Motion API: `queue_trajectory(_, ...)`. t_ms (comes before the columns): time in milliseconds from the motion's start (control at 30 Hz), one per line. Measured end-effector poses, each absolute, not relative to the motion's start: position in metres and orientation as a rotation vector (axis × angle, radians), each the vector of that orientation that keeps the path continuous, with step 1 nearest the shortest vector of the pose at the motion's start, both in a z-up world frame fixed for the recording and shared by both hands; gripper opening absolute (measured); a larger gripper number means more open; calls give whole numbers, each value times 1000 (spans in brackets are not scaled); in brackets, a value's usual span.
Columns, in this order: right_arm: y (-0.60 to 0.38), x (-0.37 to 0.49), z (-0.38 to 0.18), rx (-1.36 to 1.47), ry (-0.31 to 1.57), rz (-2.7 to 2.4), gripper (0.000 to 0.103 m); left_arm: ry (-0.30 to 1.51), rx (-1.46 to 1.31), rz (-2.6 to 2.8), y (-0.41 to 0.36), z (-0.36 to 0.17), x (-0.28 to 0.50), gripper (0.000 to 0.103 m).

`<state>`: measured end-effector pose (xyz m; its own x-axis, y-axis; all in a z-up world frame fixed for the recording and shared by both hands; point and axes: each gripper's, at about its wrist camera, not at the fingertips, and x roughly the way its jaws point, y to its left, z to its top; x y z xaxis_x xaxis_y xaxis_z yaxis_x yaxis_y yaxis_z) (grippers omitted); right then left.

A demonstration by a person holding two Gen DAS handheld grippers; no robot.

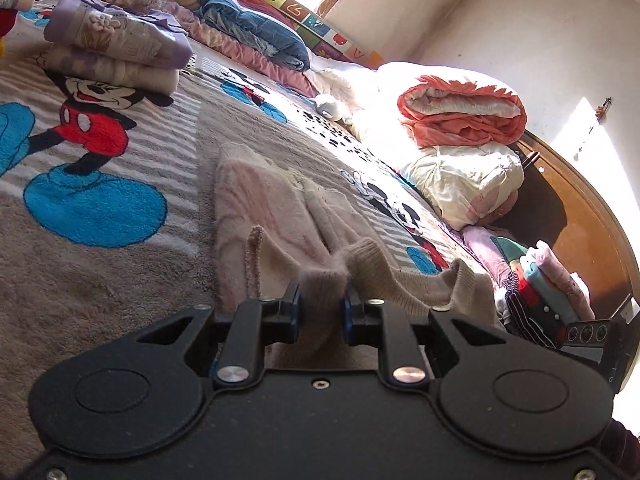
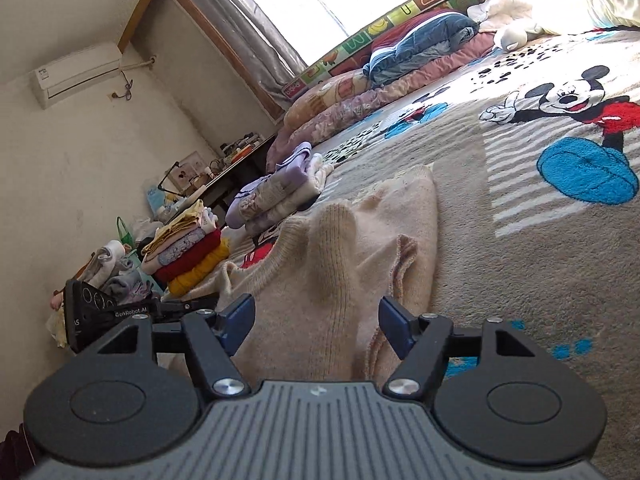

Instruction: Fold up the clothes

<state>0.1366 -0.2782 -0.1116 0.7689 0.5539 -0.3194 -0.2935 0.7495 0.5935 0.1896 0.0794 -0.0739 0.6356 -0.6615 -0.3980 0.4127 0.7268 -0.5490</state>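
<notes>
On the bed, seen from the left wrist, the left gripper (image 1: 322, 304) had its jaws pinched on a bunched ribbed edge of the beige knit sweater (image 1: 272, 216), which lay stretched away across the Mickey Mouse blanket (image 1: 100, 152). The knit looked soft, light and limp, likely to sag and stretch; hems and cuffs seemed the best holds. Folded blankets (image 1: 116, 48) sat beyond, an orange quilt (image 1: 464, 112) near the wooden headboard (image 1: 576, 208).

From the right wrist, the right gripper (image 2: 318, 326) stood wide open, straddling the sweater (image 2: 360, 224) without gripping it. Stacked folded clothes (image 2: 188, 248) lay to its left, below a wall air conditioner (image 2: 76, 72) and curtained window (image 2: 248, 20).
</notes>
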Motion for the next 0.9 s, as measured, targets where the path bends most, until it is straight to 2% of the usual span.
queue_trajectory(33, -275, 137, -113, 530, 515, 489, 37, 614, -425, -639, 80, -72, 188, 19)
queue_trajectory(100, -273, 137, -117, 551, 515, 481, 33, 587, -437, -661, 88, -68, 183, 33)
queue_trajectory(133, -275, 136, -117, 559, 508, 480, 29, 569, -453, -669, 94, -67, 178, 54)
queue_trajectory(167, -276, 135, -118, 568, 502, 479, 27, 552, -469, -675, 101, -65, 174, 62)
queue_trajectory(233, -278, 131, -117, 572, 487, 486, 25, 537, -498, -656, 113, -64, 169, 62)
queue_trajectory(333, -279, 125, -117, 574, 480, 494, 25, 512, -562, -645, 131, -62, 175, 59)
queue_trajectory(467, -279, 123, -116, 570, 477, 491, 25, 535, -518, -602, 137, -49, 207, 33)
queue_trajectory(600, -278, 122, -115, 557, 468, 501, 25, 616, -337, -596, 108, -43, 269, 29)
queue_trajectory(733, -279, 123, -115, 551, 464, 512, 25, 697, -143, -620, 64, -49, 325, 17)
queue_trajectory(867, -281, 124, -115, 554, 457, 521, 22, 832, -4, -647, 25, -86, 362, 17)
queue_trajectory(900, -281, 125, -115, 560, 456, 524, 20, 817, 25, -663, 19, -89, 360, 16)
